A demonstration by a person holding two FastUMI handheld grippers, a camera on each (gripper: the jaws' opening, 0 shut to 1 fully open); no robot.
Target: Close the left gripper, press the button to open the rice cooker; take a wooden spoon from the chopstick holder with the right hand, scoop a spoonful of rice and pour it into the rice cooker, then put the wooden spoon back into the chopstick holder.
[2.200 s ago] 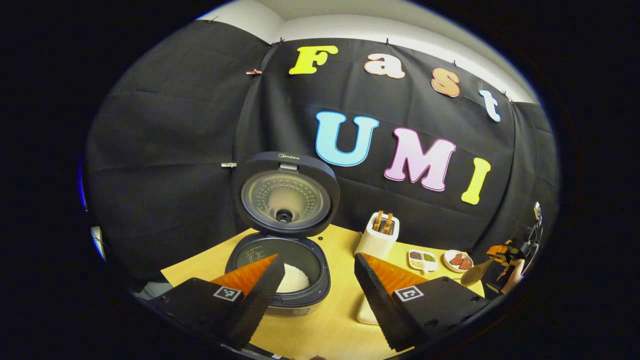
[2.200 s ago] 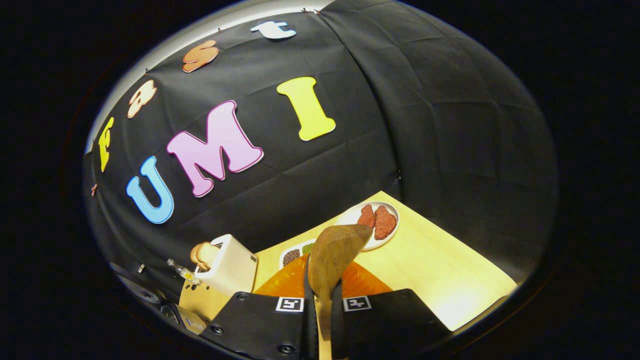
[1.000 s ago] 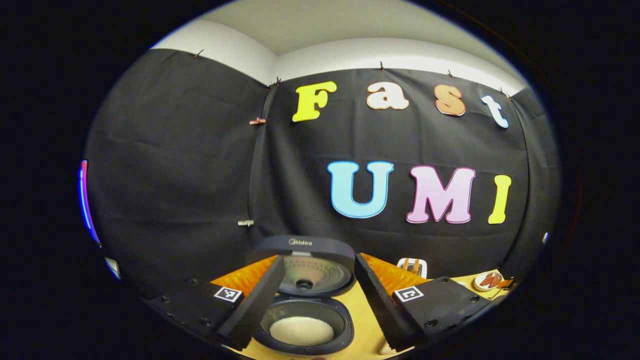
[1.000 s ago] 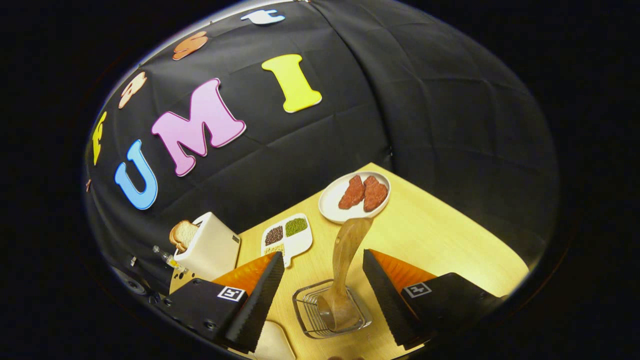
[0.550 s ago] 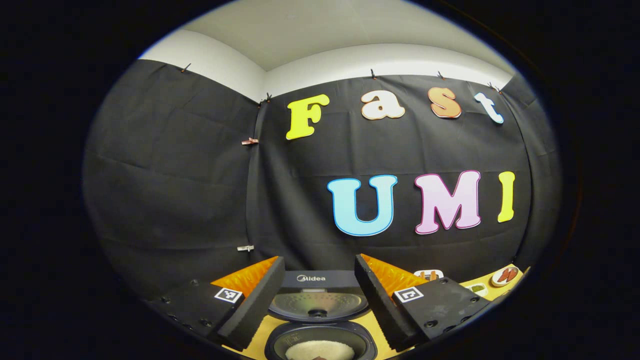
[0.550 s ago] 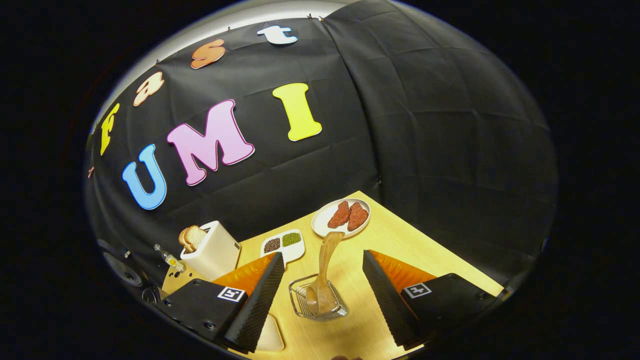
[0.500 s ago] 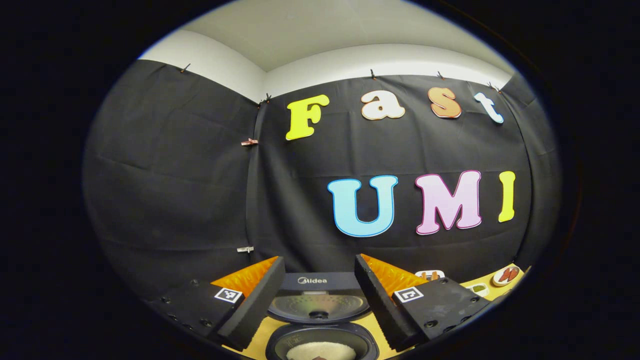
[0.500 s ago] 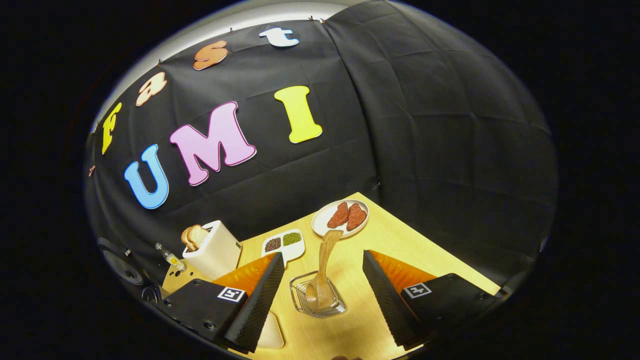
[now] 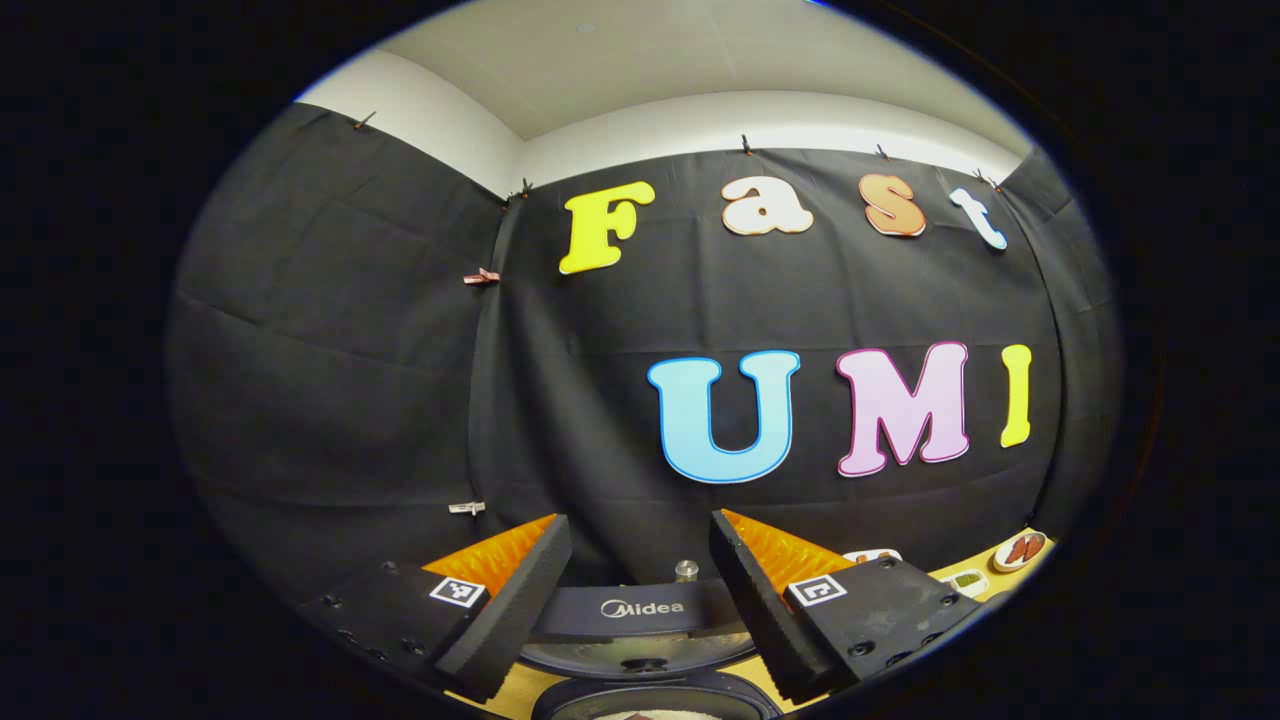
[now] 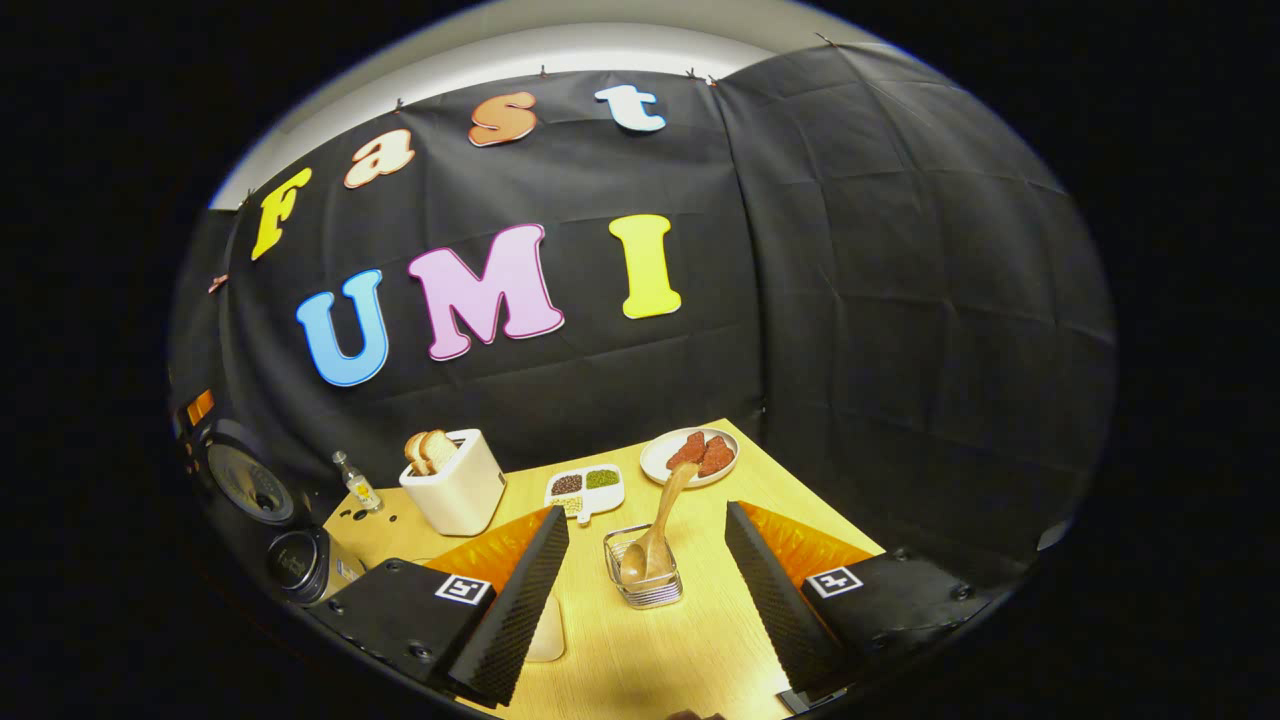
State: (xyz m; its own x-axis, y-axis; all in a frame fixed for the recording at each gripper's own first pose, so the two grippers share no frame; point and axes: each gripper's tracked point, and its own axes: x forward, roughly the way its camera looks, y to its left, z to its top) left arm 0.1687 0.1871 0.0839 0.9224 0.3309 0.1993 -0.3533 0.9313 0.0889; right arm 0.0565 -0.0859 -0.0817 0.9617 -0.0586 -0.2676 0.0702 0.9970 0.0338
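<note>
Spoon (image 10: 655,528) stands back in its holder (image 10: 645,577), just ahead between your right claw's (image 10: 640,590) wide-open, empty fingers.

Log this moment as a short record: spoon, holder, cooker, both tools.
spoon: wooden spoon stands bowl-down in the holder, handle leaning toward the plate
holder: wire holder on the table, between the right tool's fingers but apart from them
cooker: lid up, rice inside
left tool: open, holds nothing
right tool: open, holds nothing
</note>
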